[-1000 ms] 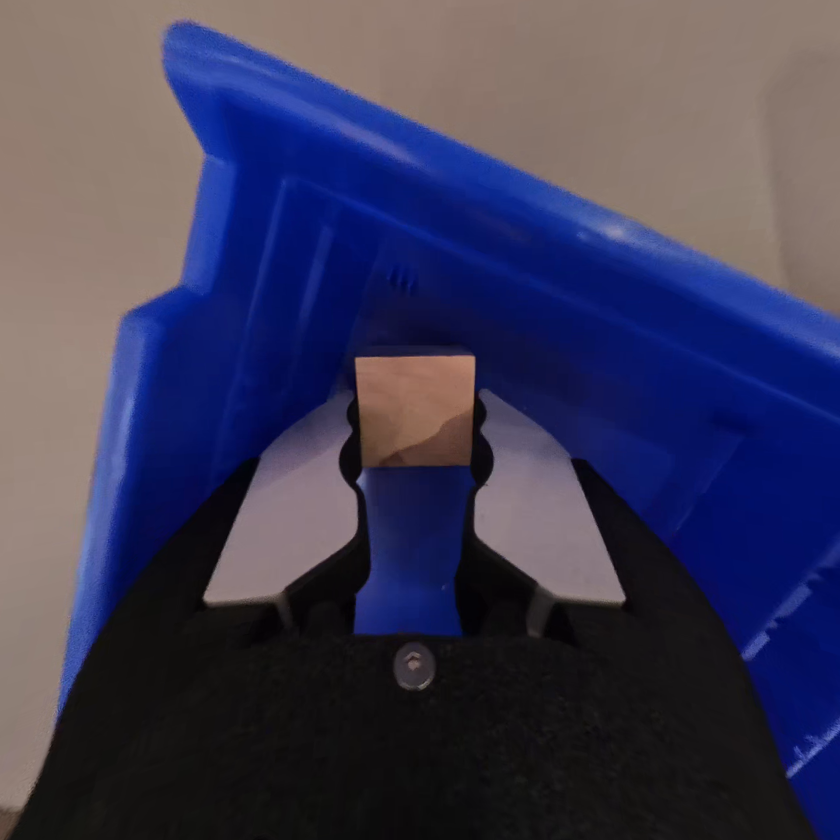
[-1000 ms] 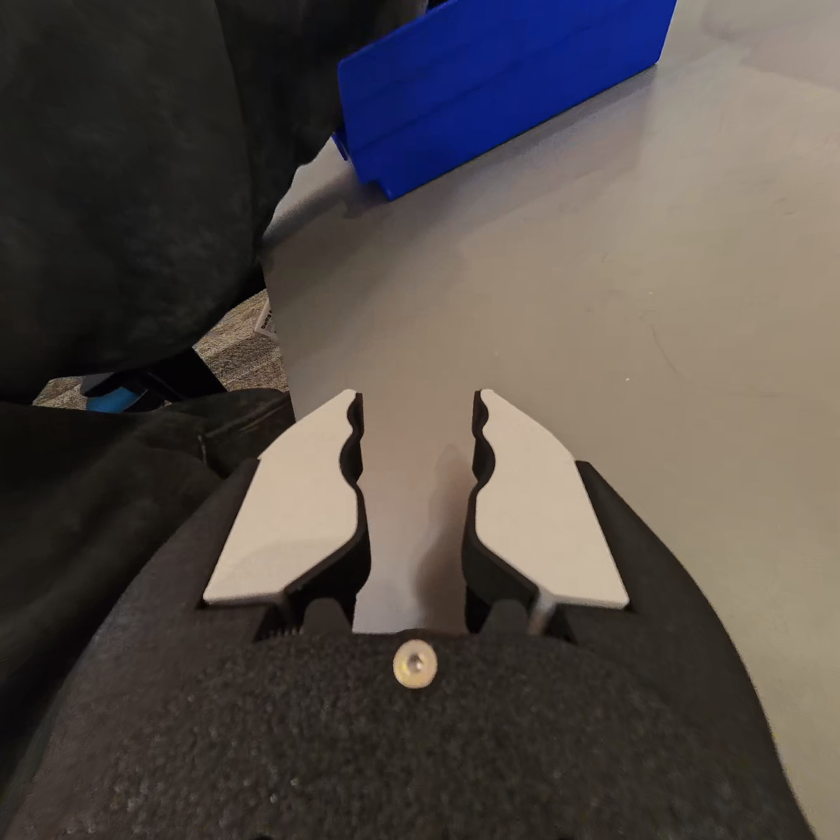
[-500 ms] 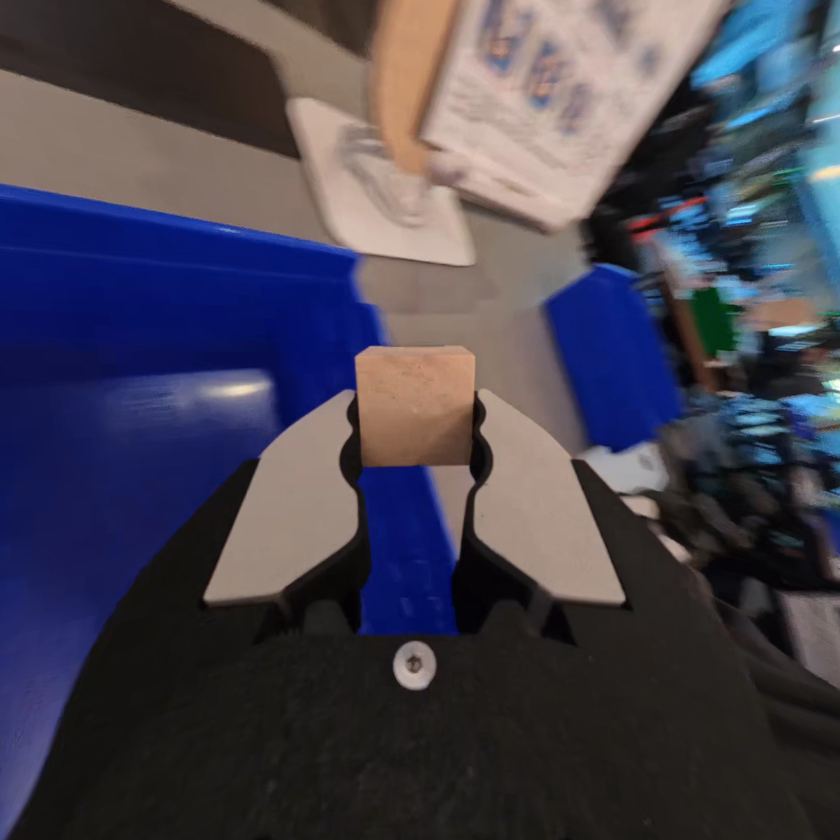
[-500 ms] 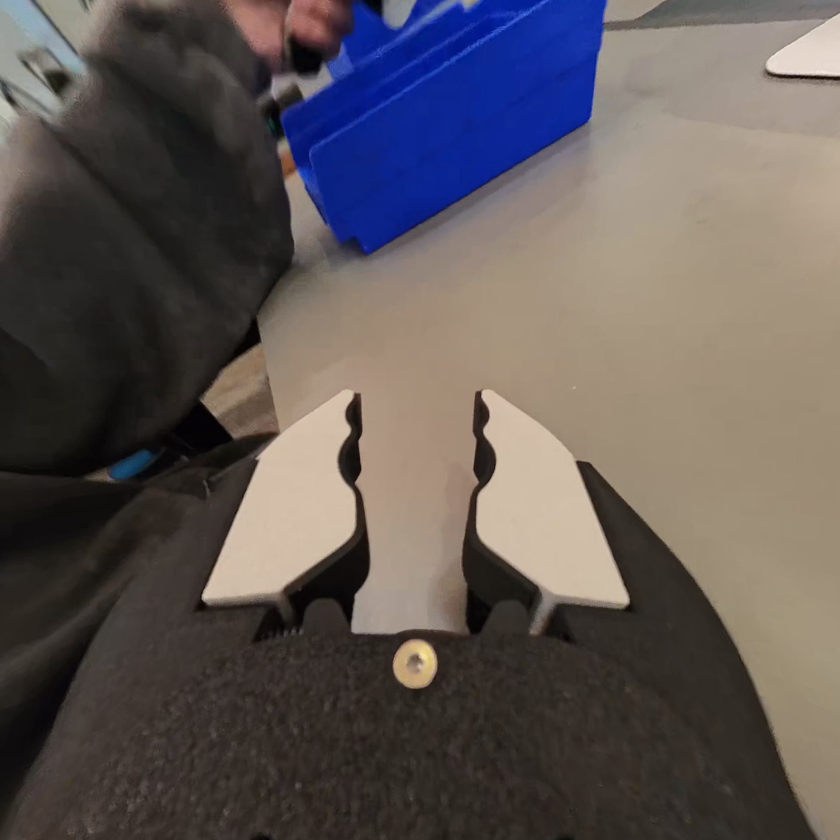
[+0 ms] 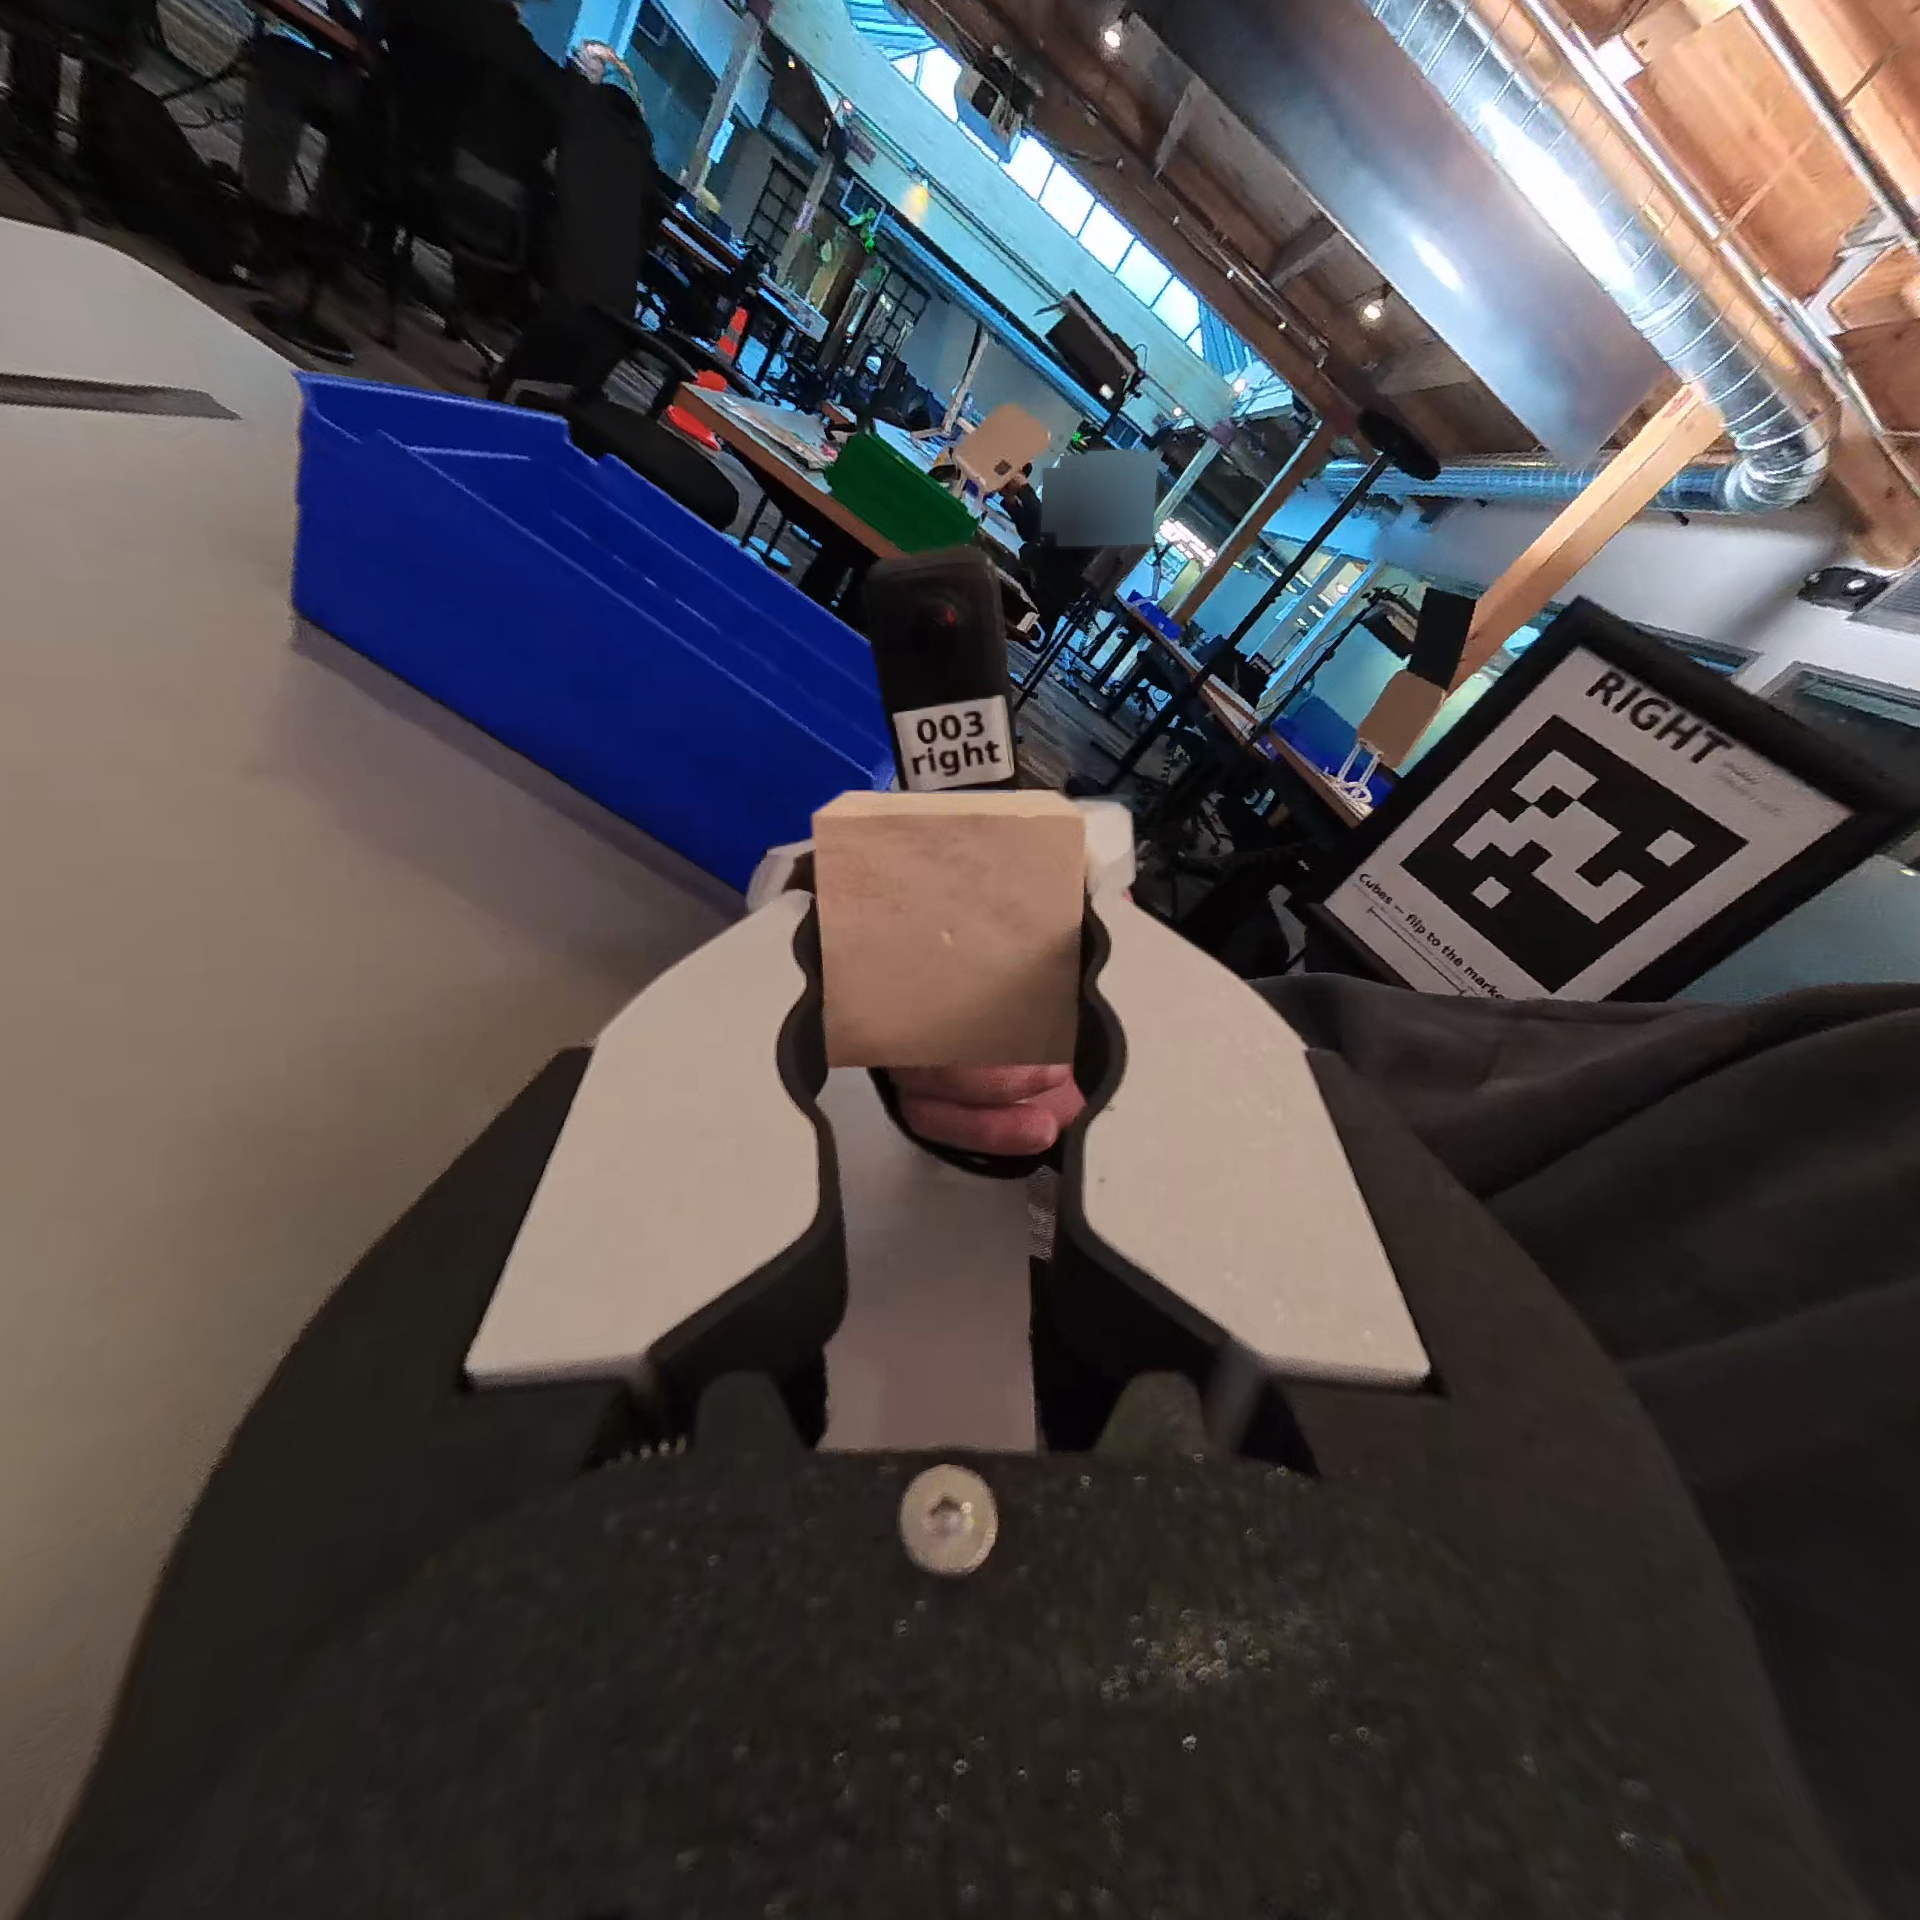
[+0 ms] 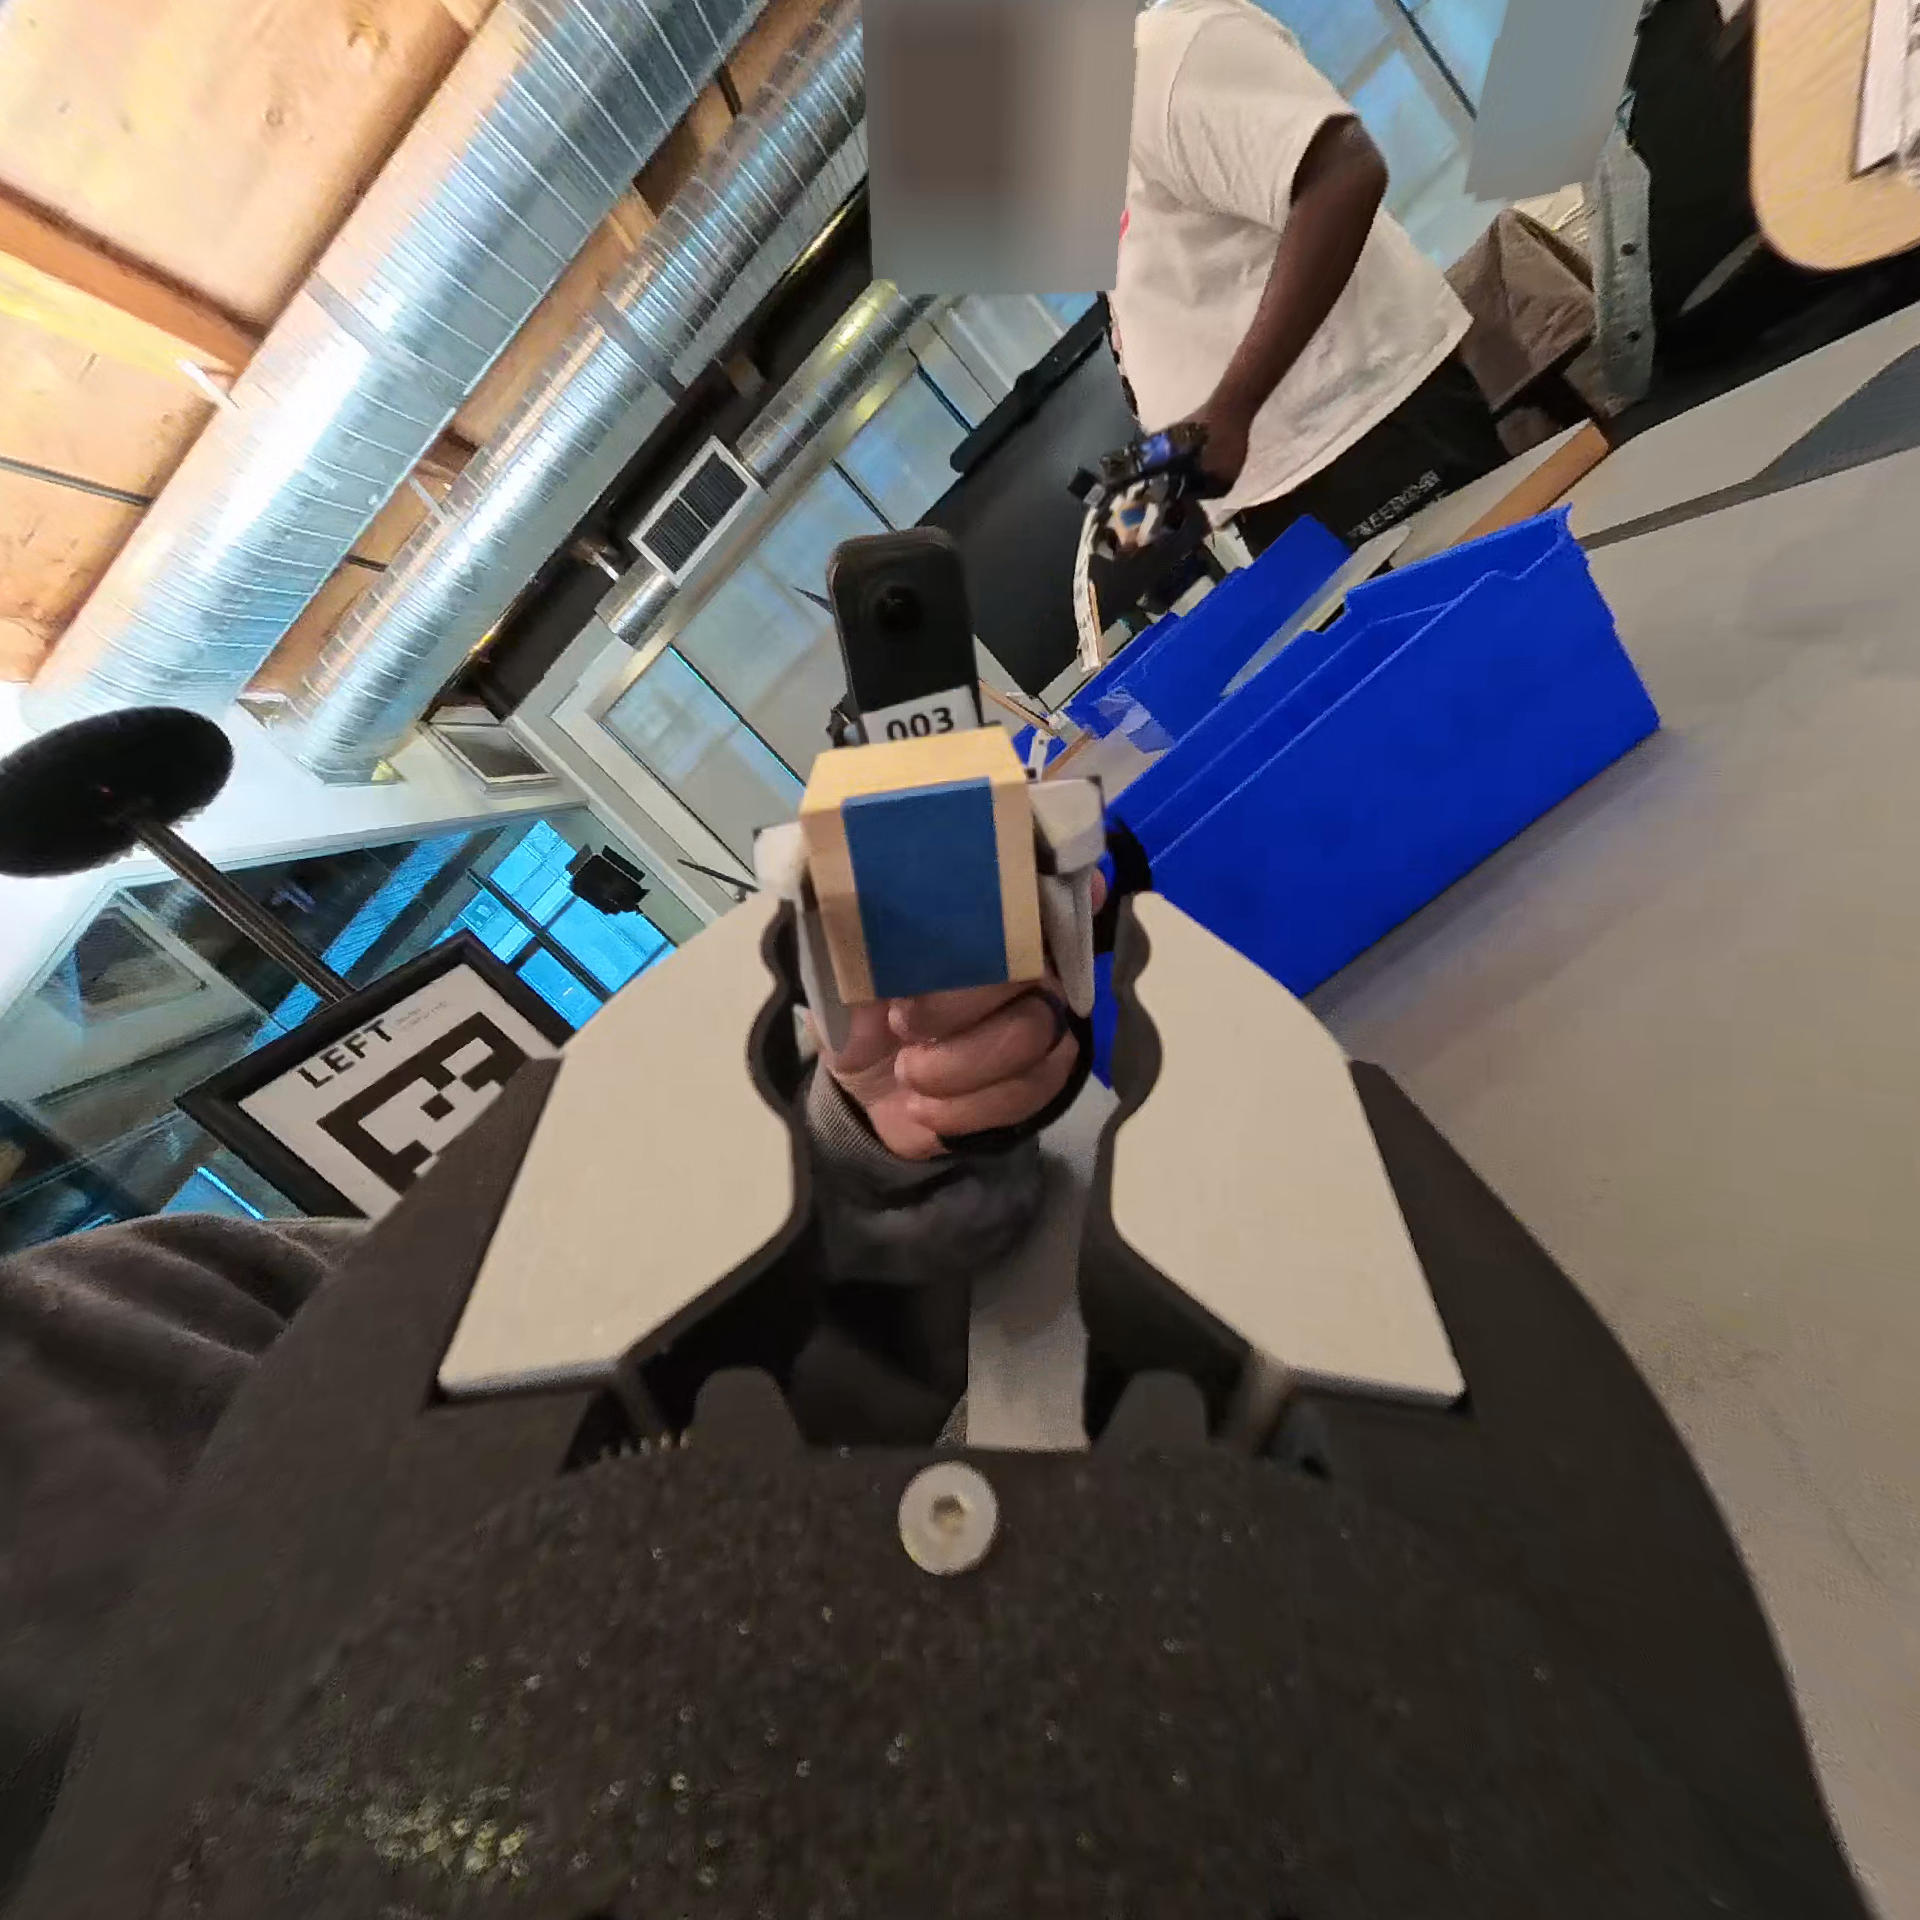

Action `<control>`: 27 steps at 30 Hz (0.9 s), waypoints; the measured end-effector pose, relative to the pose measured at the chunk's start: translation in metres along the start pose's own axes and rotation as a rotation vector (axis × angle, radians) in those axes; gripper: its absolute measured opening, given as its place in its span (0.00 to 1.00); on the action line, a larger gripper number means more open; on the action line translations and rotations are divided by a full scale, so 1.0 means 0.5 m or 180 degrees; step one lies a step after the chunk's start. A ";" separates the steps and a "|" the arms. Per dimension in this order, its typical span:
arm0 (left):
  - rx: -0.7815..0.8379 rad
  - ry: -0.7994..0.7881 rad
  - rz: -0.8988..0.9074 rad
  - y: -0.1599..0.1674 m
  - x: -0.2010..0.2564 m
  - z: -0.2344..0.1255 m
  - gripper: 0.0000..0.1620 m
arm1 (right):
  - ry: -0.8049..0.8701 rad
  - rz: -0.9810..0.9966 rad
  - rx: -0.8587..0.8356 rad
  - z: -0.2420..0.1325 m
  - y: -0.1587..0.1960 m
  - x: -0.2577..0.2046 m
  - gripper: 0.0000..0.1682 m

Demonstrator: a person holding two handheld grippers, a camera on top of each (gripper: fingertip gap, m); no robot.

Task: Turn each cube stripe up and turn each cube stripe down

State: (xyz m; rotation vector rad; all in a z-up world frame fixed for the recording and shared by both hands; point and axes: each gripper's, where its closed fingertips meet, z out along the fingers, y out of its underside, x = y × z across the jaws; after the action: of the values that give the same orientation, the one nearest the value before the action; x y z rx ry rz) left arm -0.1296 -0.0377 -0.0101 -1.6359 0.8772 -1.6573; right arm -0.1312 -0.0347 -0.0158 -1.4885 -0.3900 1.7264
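Observation:
My left gripper (image 5: 948,935) is shut on a wooden cube (image 5: 940,940), held up in the air; only a plain wood face shows in this view. In the right wrist view the same cube (image 6: 920,883) shows a broad blue stripe on the face turned toward that camera, pinched by the left gripper's white fingers (image 6: 1072,831). My right gripper (image 6: 951,930) is open and points straight at the cube, its tips about level with it. Its white fingertips (image 5: 1108,840) show just behind the cube in the left wrist view. I cannot tell whether they touch.
Both grippers are above a grey table (image 5: 208,935). A blue bin (image 5: 582,623) stands on it, also seen in the right wrist view (image 6: 1403,748). Framed marker boards (image 5: 1579,831) (image 6: 395,1101) stand near the edge. A person in a white shirt (image 6: 1278,260) stands behind.
My left gripper has lifted the cube out of the blue bin and swung toward the right gripper. My right gripper has risen off the table, turned to face it and opened wider.

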 end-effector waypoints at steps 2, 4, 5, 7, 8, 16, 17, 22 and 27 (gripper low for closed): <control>-0.0040 0.0098 -0.0028 0.014 0.004 0.010 0.27 | -0.0048 -0.0001 0.0099 -0.002 0.001 -0.001 0.34; -0.0063 0.0065 -0.0043 0.027 -0.005 0.015 0.27 | -0.0053 -0.0002 0.0212 -0.003 -0.001 0.004 0.33; -0.0115 0.0062 -0.0049 0.036 -0.008 0.019 0.27 | -0.0095 -0.0010 0.0204 -0.002 0.002 0.003 0.30; -0.0146 0.0027 -0.0066 0.044 -0.013 0.023 0.27 | -0.0102 -0.0059 0.0213 -0.003 0.005 0.005 0.26; -0.0142 0.0038 -0.0113 0.045 -0.013 0.023 0.27 | -0.0094 -0.0082 0.0197 -0.004 0.007 0.006 0.26; -0.0288 -0.1371 0.0154 0.084 -0.064 -0.076 0.57 | -0.0003 -0.0327 0.0027 -0.030 0.003 -0.003 0.26; -0.0354 -0.1888 0.0298 0.105 -0.092 -0.110 0.57 | 0.0088 -0.0418 -0.0006 -0.037 0.004 0.001 0.26; -0.0587 -0.2604 0.0587 0.204 -0.115 -0.149 0.50 | 0.0495 -0.0625 -0.0143 -0.059 0.010 0.026 0.26; -0.0843 -0.2284 0.0559 0.238 -0.109 -0.116 0.46 | 0.1476 -0.1107 0.0026 -0.183 -0.150 0.010 0.26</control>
State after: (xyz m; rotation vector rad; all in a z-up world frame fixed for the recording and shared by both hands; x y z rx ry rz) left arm -0.1880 -0.0598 -0.1389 -2.0585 0.8424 -0.7499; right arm -0.0187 -0.0080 0.0085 -1.6462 -0.3662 1.0734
